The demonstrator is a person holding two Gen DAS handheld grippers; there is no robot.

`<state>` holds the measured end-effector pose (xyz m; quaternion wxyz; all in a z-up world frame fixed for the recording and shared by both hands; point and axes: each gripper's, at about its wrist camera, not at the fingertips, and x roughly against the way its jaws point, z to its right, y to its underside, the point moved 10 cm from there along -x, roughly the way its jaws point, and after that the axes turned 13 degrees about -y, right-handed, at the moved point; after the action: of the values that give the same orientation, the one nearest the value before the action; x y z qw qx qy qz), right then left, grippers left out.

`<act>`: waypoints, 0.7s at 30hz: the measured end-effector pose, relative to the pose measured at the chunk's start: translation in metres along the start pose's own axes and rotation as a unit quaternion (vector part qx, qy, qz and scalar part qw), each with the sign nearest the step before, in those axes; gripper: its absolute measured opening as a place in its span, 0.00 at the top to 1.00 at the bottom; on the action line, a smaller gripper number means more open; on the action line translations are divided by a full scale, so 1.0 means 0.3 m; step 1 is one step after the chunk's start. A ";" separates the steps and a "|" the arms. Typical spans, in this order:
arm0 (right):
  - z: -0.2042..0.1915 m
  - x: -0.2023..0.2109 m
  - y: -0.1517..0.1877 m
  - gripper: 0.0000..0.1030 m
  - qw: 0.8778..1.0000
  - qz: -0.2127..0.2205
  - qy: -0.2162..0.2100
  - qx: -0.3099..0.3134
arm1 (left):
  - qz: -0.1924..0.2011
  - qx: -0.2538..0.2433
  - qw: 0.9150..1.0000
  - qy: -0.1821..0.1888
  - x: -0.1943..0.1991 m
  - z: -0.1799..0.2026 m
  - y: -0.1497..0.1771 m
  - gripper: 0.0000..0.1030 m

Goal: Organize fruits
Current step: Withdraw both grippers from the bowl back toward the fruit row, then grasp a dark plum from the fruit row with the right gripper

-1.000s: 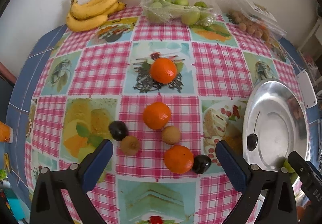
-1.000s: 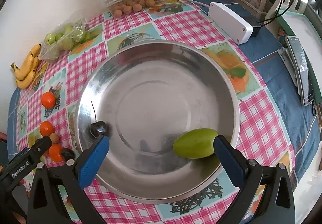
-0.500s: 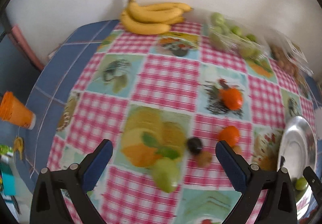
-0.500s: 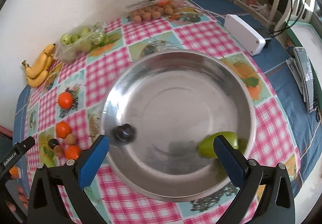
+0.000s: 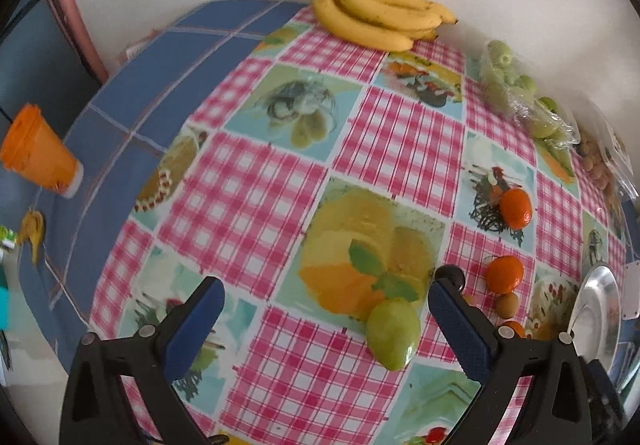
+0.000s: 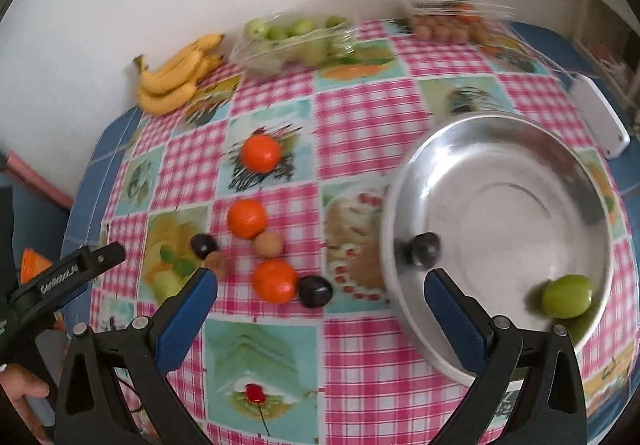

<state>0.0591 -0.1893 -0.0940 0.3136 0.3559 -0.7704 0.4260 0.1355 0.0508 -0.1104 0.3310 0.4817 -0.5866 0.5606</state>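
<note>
Both claws held wide apart, empty, above the fruit-strewn surface (image 5: 256, 181).
Left claw (image 5: 324, 309) is aimed at a green fruit (image 5: 393, 333) lying between its fingers; right claw (image 6: 320, 297) is near the bowl (image 6: 404, 181), where a second green fruit (image 6: 567, 295) and a dark one (image 6: 426, 249) sit. Oranges (image 6: 247, 218) are left loose nearby.

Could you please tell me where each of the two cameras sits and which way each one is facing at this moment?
Left wrist view: sits on the left gripper, looking forward over its open blue fingers at the table's left part, with a green fruit just ahead and the bananas by the wall.
Right wrist view: sits on the right gripper, open, facing the loose oranges and the steel bowl; the left gripper and a hand show at left.
Shared: bananas, oranges, bagged green fruits, bowl.
</note>
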 end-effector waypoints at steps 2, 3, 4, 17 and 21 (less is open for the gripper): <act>-0.012 -0.025 0.014 0.00 1.000 -0.013 0.005 0.014 | -0.011 0.003 1.000 0.009 -0.011 0.017 0.014 0.00; -0.015 -0.032 0.018 0.00 1.000 -0.017 0.005 0.016 | -0.018 0.004 1.000 0.014 -0.018 0.025 0.023 0.00; -0.018 -0.045 0.027 0.00 1.000 -0.025 0.003 0.017 | -0.025 0.004 1.000 0.019 -0.025 0.034 0.033 0.00; -0.025 -0.123 0.079 0.03 0.997 -0.073 -0.010 0.026 | -0.073 -0.022 0.996 0.043 -0.090 0.140 0.124 0.05; -0.016 -0.140 0.092 0.18 0.996 -0.084 -0.010 0.025 | -0.080 -0.026 0.995 0.046 -0.100 0.152 0.135 0.12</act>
<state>0.0607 -0.1626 -0.1368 0.3314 0.4311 -0.7301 0.4138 0.1140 0.0082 -0.1589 0.4139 0.4920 -0.5445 0.5387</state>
